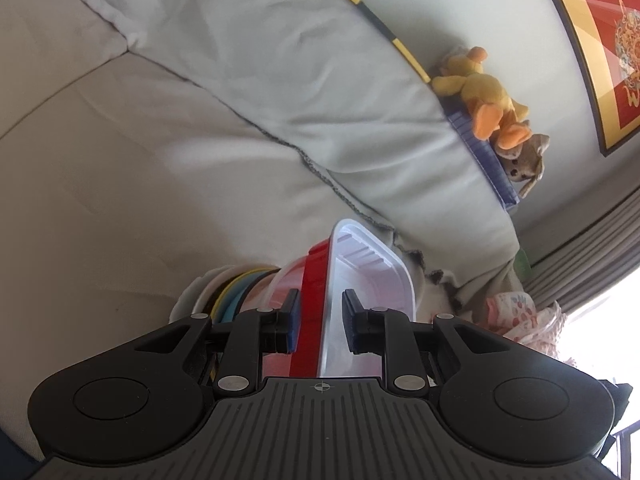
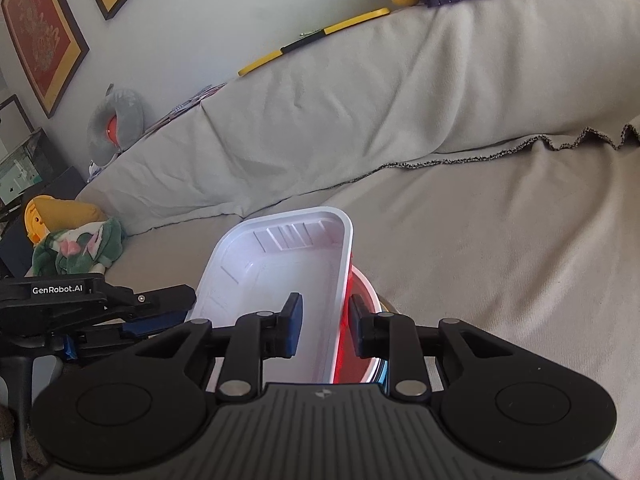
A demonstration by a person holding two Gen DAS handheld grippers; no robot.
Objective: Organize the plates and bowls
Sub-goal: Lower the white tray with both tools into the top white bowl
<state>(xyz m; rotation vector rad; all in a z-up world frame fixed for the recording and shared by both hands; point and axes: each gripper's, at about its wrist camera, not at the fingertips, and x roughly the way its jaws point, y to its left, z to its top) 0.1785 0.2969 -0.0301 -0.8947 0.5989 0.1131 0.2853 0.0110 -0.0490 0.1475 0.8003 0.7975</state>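
A white rectangular plastic tray (image 2: 280,276) with a red outer wall sits on top of a stack of bowls and plates on a sofa seat. In the left wrist view the tray (image 1: 360,276) stands on edge in frame, above a red bowl (image 1: 292,280) and yellow, blue and white dishes (image 1: 228,292). My left gripper (image 1: 319,322) straddles the tray's red rim; a small gap shows at the right pad. My right gripper (image 2: 326,326) straddles the opposite rim, with its jaws partly apart. The left gripper also shows in the right wrist view (image 2: 132,312).
A grey-covered sofa (image 2: 480,240) with back cushions (image 2: 360,120) holds the stack. Stuffed toys (image 1: 492,96) and a blue box (image 1: 492,160) sit on the backrest. A doll (image 2: 68,240) and neck pillow (image 2: 116,124) lie at the left. Framed pictures (image 2: 44,40) hang on the wall.
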